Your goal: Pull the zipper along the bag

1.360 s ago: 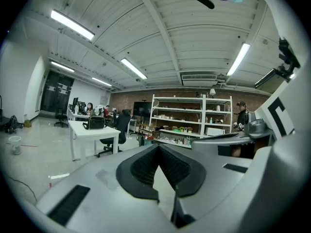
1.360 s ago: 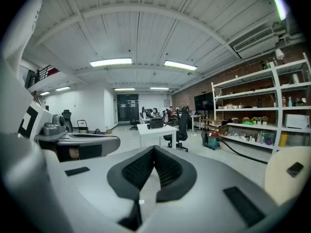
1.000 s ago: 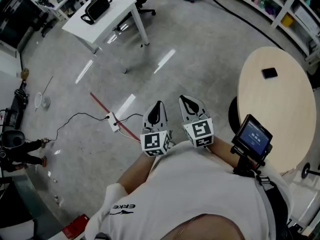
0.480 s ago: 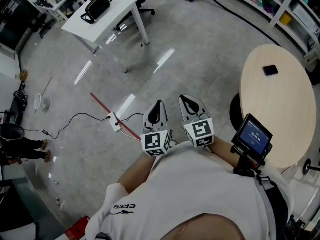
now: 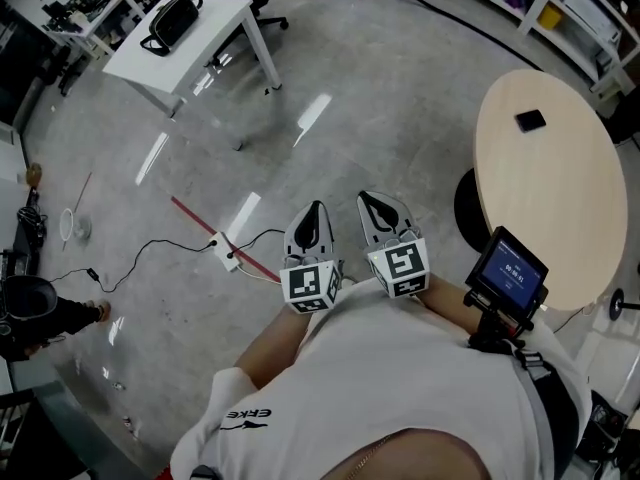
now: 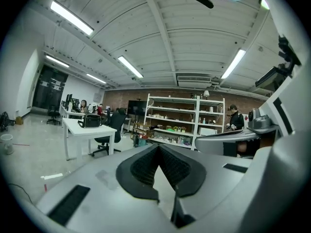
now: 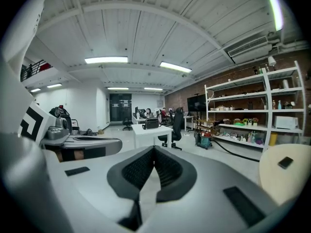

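Observation:
The dark bag [image 5: 172, 20] lies on a white table [image 5: 215, 40] far across the room, well out of reach of both grippers. It also shows small in the left gripper view as the bag [image 6: 91, 121] and in the right gripper view as the bag [image 7: 152, 123]. I hold both grippers side by side close to my chest, pointing forward over the floor. The left gripper [image 5: 312, 214] [image 6: 158, 147] is shut with nothing in it. The right gripper [image 5: 379, 207] [image 7: 154, 149] is shut and empty too.
A round wooden table [image 5: 560, 198] with a small black object [image 5: 530, 120] stands at the right. A screen [image 5: 507, 272] is mounted by my right arm. A power strip [image 5: 228, 255] with its cable and a red line [image 5: 200, 226] lie on the floor. Shelves [image 6: 187, 123] line the far wall.
The head view has swung a little, so the white table and round table shifted up and left. Both grippers stay shut in the same place.

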A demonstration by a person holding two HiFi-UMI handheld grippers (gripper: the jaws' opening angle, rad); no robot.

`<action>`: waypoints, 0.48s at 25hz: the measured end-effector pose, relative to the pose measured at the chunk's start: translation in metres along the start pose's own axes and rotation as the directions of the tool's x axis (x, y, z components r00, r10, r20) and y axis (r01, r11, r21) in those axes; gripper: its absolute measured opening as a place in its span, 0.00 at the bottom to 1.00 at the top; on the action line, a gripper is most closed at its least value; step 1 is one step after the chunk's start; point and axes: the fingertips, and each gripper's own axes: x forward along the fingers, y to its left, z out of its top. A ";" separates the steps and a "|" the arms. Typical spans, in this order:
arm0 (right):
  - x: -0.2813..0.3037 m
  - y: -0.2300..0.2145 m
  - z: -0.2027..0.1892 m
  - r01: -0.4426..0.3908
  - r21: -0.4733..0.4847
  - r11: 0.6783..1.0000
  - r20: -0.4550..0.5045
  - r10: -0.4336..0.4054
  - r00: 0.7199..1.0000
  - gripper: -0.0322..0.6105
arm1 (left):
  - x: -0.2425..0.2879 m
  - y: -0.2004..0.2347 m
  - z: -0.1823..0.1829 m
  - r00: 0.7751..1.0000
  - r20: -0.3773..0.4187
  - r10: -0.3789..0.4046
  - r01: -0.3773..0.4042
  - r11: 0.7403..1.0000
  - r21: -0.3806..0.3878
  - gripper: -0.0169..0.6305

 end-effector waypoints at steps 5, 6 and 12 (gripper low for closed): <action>0.028 -0.072 0.003 0.027 0.016 1.000 -0.002 -0.027 1.000 0.06 | 0.074 -0.025 0.008 0.999 0.014 -0.041 0.040 0.999 0.007 0.03; 0.038 -0.096 0.006 0.028 0.019 0.999 0.000 -0.028 1.000 0.06 | 0.099 -0.032 0.011 0.999 0.012 -0.042 0.042 0.999 0.010 0.03; 0.054 -0.136 0.016 0.061 0.044 0.997 0.015 -0.061 0.998 0.06 | 0.145 -0.042 0.015 0.997 -0.017 -0.070 0.070 0.997 0.028 0.03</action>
